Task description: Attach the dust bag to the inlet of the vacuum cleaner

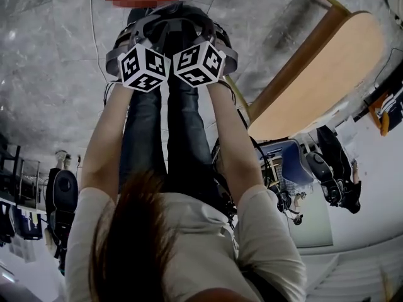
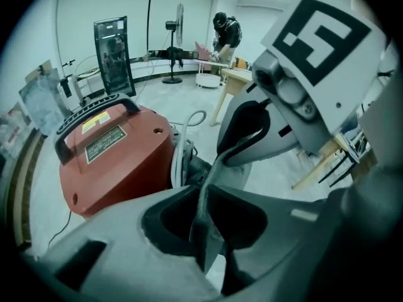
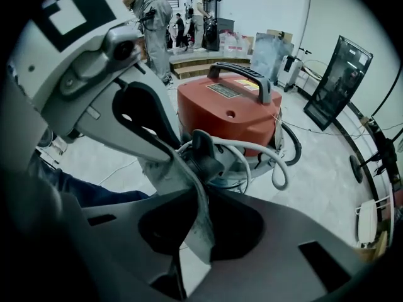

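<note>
I'm clamping left gripper (image 2: pixel 206 197) and right gripper (image 3: pixel 198 197) fingers on dust bag (image 3: pixel 165 170) edge; should be stretching mouth taut, square to vacuum cleaner (image 3: pixel 227 115) inlet (image 3: pixel 203 151).

The grey marbled floor (image 1: pixel 44 74) carries the red vacuum cleaner (image 3: pixel 230 115), its pale hose (image 3: pixel 280 168) looped at the base, and a thin cable (image 3: pixel 311 129).

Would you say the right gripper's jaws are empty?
No, the right gripper pinches the edge of the grey dust bag between its jaws.
</note>
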